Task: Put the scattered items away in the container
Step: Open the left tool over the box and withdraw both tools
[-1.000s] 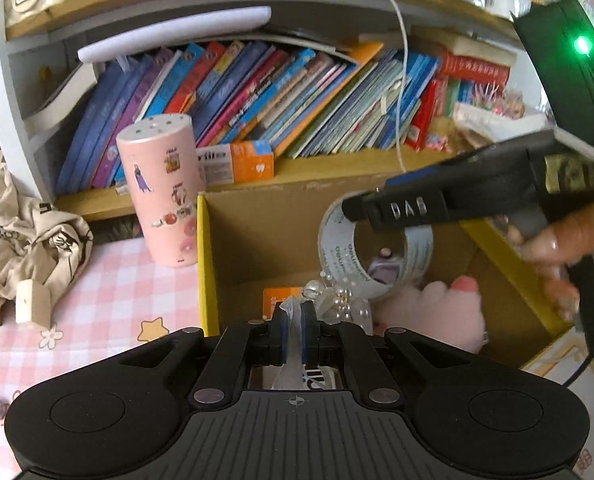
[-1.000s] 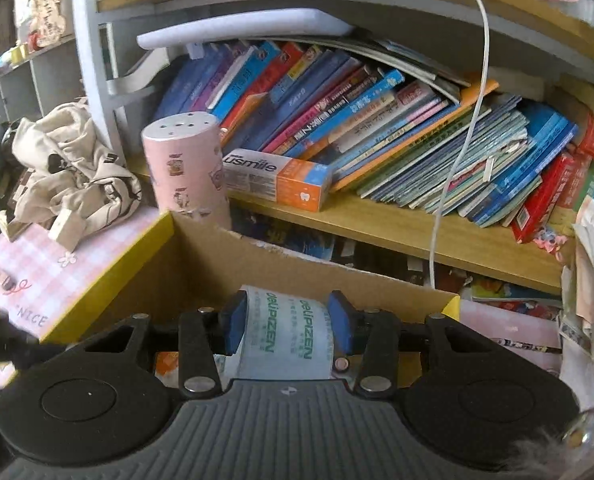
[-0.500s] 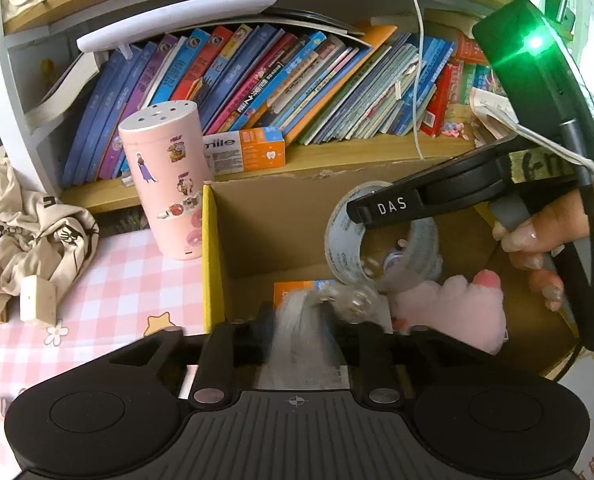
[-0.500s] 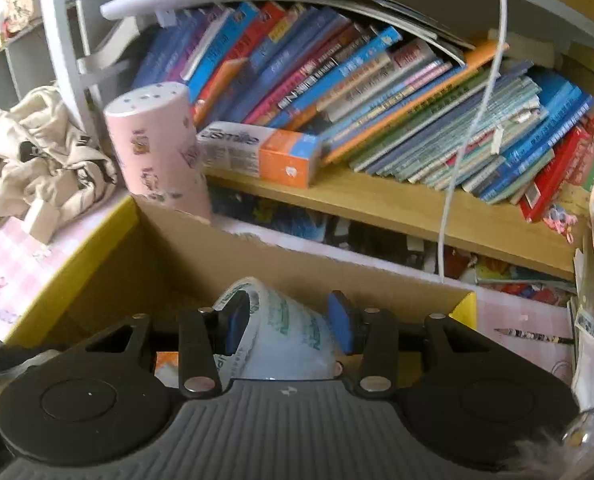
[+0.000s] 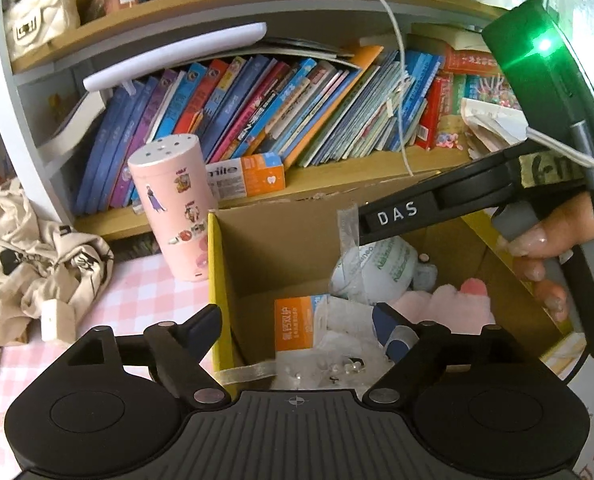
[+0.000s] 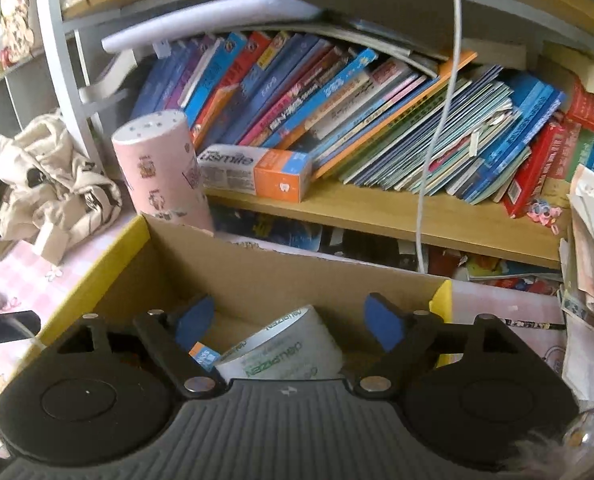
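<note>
A cardboard box [image 5: 217,280] with yellow edges stands in front of the bookshelf. My left gripper [image 5: 297,320] hangs over its near edge, jaws opening, nothing pressed between them. Below it in the box lies a clear bag of beads [image 5: 337,356] beside an orange packet [image 5: 293,324] and a pink plush [image 5: 457,304]. My right gripper [image 6: 287,316] is over the box [image 6: 257,280] too, jaws opening and empty. The white tape roll [image 6: 281,350] lies tilted on the box floor beneath it. The left wrist view shows that tape roll [image 5: 377,268] under the right gripper [image 5: 367,220].
A pink stickered cylinder [image 5: 173,208] stands just left of the box. A toothpaste box [image 5: 245,174] lies on the shelf of leaning books. A crumpled beige cloth bag [image 5: 37,252] sits on the pink checked tablecloth [image 5: 145,300]. A white cable [image 5: 397,80] hangs down. A hand [image 5: 549,248] holds the right gripper.
Both grippers went from shut to open. The clear bag of beads left the left gripper and the tape roll left the right one; both now lie in the box.
</note>
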Motion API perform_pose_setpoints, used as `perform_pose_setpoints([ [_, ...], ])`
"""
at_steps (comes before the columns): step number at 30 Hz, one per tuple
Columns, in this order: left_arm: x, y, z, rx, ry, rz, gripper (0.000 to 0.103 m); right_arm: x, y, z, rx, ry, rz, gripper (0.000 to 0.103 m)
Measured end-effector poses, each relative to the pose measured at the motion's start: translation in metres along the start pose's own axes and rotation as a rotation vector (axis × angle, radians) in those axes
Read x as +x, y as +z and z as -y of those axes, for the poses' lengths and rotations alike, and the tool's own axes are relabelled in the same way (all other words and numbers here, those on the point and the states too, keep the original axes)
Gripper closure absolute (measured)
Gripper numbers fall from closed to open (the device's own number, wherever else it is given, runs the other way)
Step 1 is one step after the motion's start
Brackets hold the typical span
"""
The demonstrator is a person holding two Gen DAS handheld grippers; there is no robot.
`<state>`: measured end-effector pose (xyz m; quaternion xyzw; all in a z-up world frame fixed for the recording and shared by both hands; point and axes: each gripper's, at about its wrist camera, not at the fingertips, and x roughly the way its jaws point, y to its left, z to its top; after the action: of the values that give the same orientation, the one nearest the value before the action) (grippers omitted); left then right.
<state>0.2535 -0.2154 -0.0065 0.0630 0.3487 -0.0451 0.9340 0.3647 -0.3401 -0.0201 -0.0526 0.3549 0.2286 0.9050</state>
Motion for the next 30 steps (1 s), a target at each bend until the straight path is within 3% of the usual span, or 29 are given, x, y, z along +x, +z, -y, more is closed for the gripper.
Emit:
perform_pose_setpoints([
  [7, -0.007, -0.009, 0.005, 0.022, -0.005, -0.055, 0.006, -0.024, -0.012, 0.001, 0.008, -0.002, 0.008, 0.015],
  [11, -0.01, -0.021, 0.004, 0.017, 0.017, -0.088, 0.006, -0.039, -0.022, 0.002, 0.017, 0.003, 0.013, 0.015],
  [22, -0.037, -0.021, -0.003, -0.059, 0.015, -0.019, 0.006, -0.072, -0.041, -0.001, 0.056, 0.051, 0.028, 0.015],
  [30, -0.047, -0.008, -0.011, -0.172, -0.006, 0.043, 0.006, -0.091, -0.049, 0.004, 0.088, 0.056, 0.055, 0.014],
])
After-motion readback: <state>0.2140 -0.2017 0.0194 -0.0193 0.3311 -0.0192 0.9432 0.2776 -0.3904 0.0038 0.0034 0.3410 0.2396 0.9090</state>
